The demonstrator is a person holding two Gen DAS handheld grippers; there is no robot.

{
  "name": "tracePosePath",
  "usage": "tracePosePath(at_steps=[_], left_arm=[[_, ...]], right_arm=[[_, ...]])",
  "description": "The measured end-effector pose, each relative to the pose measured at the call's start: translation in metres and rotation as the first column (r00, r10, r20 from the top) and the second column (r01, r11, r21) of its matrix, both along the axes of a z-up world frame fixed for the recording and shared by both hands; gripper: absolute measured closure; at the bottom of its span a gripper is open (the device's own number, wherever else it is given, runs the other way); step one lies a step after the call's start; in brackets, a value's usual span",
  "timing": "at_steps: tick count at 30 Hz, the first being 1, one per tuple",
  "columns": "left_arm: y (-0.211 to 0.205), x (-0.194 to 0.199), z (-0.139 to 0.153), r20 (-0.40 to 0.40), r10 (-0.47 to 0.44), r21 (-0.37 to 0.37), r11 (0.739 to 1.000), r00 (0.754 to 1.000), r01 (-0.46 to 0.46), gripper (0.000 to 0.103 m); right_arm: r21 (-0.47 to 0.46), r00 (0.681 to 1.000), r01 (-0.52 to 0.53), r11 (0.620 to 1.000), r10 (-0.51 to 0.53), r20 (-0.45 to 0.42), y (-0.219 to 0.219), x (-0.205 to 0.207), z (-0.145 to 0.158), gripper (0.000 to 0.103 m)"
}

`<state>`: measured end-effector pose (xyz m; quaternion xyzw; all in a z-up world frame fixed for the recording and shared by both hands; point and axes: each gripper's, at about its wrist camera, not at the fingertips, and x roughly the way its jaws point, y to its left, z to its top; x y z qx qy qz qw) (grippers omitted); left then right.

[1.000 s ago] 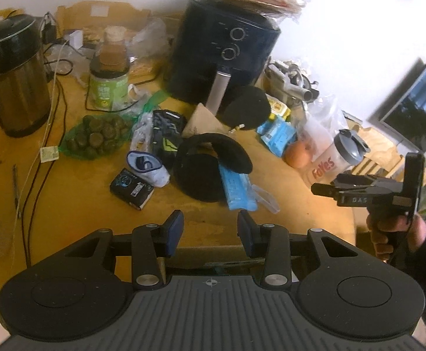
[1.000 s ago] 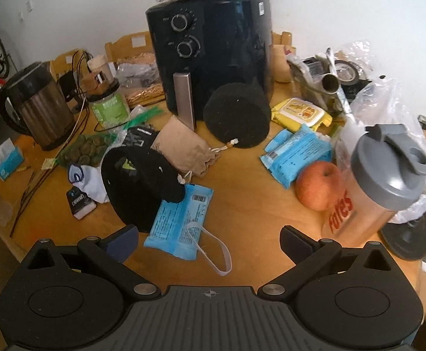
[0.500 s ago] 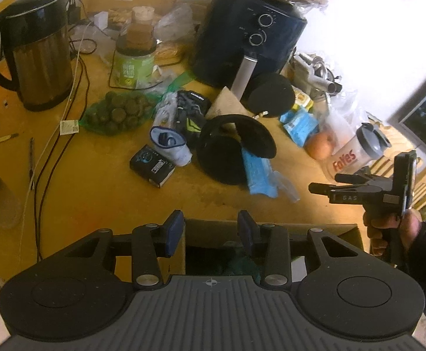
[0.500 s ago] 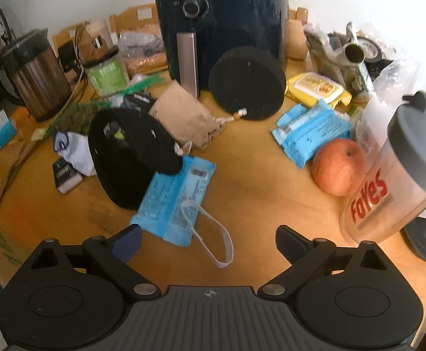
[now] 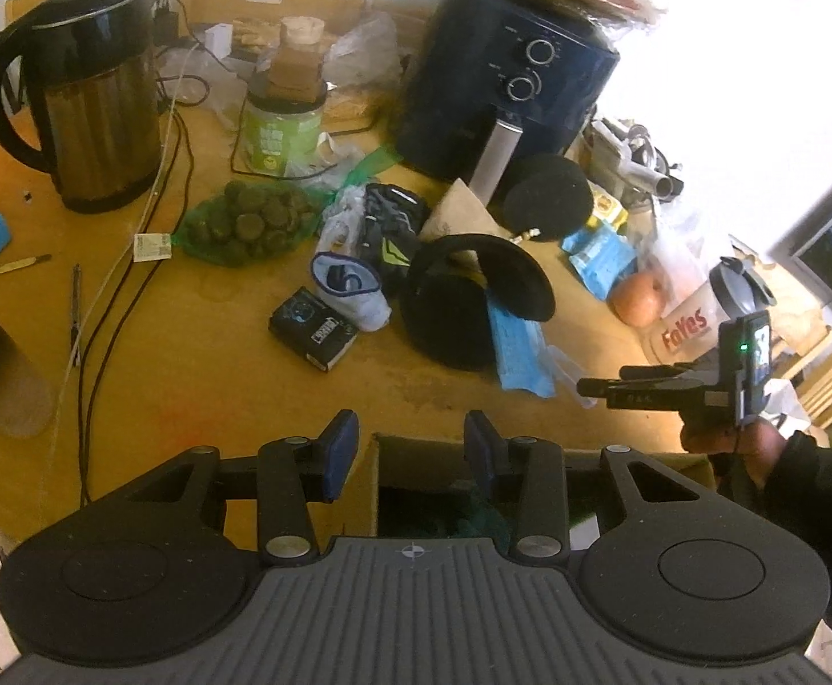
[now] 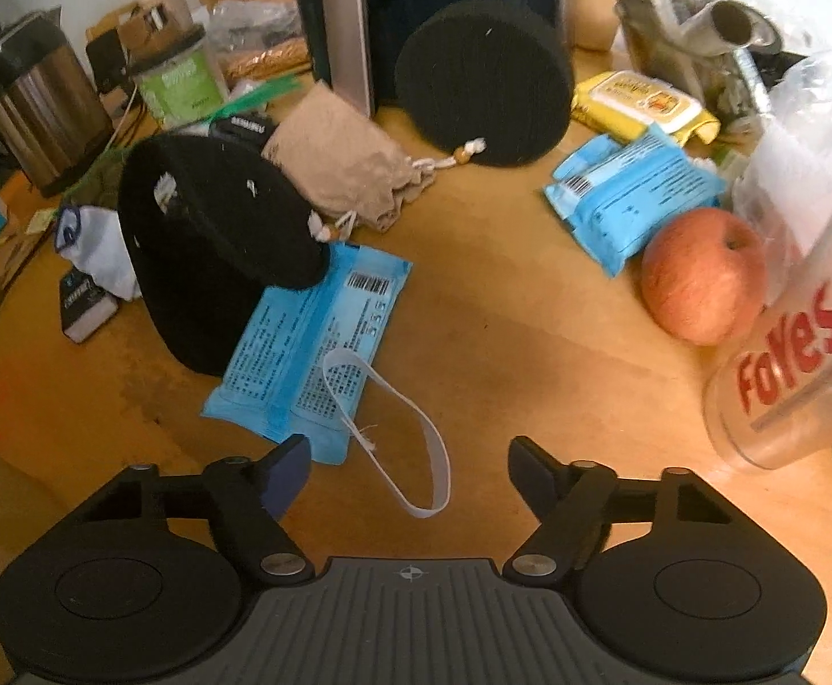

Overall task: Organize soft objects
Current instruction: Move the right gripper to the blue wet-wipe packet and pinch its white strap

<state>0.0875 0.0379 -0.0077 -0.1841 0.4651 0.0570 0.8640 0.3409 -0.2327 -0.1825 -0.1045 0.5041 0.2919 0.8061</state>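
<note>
Black earmuffs (image 6: 216,240) lie mid-table, one pad resting on a blue packet (image 6: 313,342) with a white elastic loop (image 6: 393,445). Behind them are a beige drawstring pouch (image 6: 341,171) and a white sock (image 5: 353,291). My right gripper (image 6: 410,471) hangs low over the table. Its jaws are closing with the loop's near end between them, and the pads are not touching it. It also shows in the left wrist view as the right gripper (image 5: 587,385), held by a hand. My left gripper (image 5: 410,451) stands partly open and empty over an open cardboard box (image 5: 433,456) at the table's near edge.
A black air fryer (image 5: 501,85) stands at the back, with a kettle (image 5: 96,97) at back left beside cables and a green jar (image 5: 281,131). At the right sit an apple (image 6: 701,274) and a shaker bottle (image 6: 792,365). More blue packets (image 6: 632,194) lie near the apple.
My right gripper has sunk towards the blue packet and loop, and its jaws have narrowed. The left wrist view has shifted a little, so the box opening now shows under the left gripper.
</note>
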Motion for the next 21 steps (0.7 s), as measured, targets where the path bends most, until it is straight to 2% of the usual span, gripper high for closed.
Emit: tracePosePath(at_steps=[5,9,13,14,15,21], left_arm=[[0.008,-0.003,-0.001,-0.006,0.033,0.0,0.999,0.999,-0.033,0.063],[0.015,-0.005,-0.002,-0.014,0.055,-0.001,0.998,0.998,-0.056,0.062],[0.02,-0.007,-0.002,-0.013,0.071,-0.001,0.997,0.997,-0.071,0.062],[0.021,-0.008,-0.002,-0.012,0.075,-0.002,0.997,0.997,-0.075,0.062],[0.022,-0.008,-0.003,-0.012,0.08,-0.004,0.997,0.997,-0.08,0.062],[0.026,-0.005,-0.004,-0.008,0.083,-0.004,0.997,0.997,-0.083,0.062]], right_arm=[[-0.009,0.998,-0.001,1.0,0.001,-0.056,0.008,0.009,-0.015,0.037],[-0.009,0.994,0.048,0.999,-0.048,-0.097,0.008,0.017,-0.025,0.063],[-0.028,0.993,0.073,0.997,-0.075,-0.089,0.009,0.018,-0.027,0.08],[-0.032,0.993,0.074,0.997,-0.076,-0.089,0.009,0.018,-0.028,0.093],[-0.032,0.992,0.076,0.997,-0.078,-0.094,0.009,0.018,-0.029,0.099],[-0.015,0.995,0.077,0.997,-0.078,-0.069,0.006,0.011,-0.022,0.1]])
